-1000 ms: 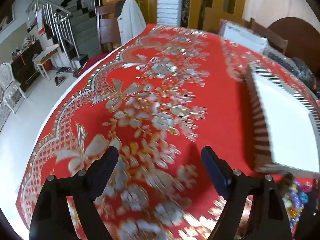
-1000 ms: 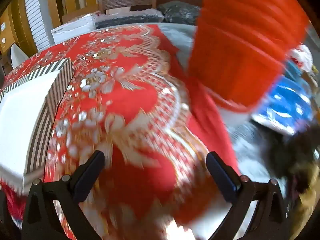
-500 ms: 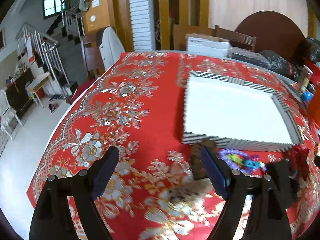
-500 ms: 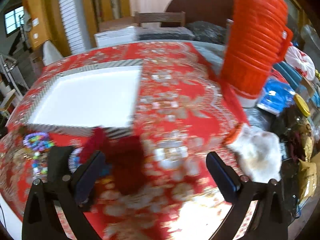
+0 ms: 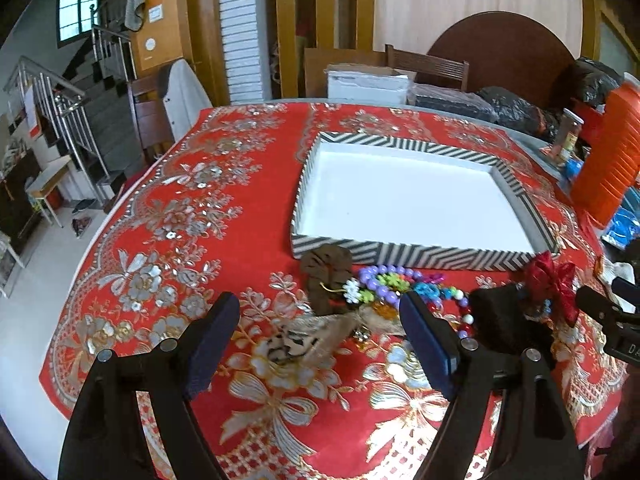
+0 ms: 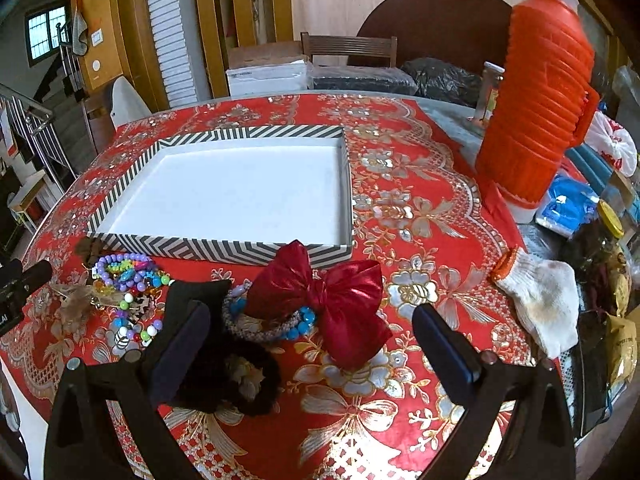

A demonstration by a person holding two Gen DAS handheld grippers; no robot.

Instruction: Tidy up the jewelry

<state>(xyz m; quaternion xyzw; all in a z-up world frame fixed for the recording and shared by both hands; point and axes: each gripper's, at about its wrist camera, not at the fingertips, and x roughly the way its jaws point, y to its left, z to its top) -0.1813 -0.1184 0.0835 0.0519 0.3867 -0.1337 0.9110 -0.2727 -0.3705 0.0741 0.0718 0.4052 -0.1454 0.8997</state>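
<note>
Views just swung round, now steady on striped tray, nothing in it; I see jewelry pile and red bow just before tray; left tool, right tool both released, holding nothing; first pick pending

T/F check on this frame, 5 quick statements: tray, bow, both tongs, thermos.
1. The striped tray holds no jewelry. True.
2. The red bow lies inside the tray. False: it lies on the tablecloth, in front of the tray's near wall.
3. The left tongs are open and hold nothing. True.
4. The right tongs are shut on the bow. False: open, holding nothing.
5. The orange thermos lies on its side. False: it stands upright.
</note>
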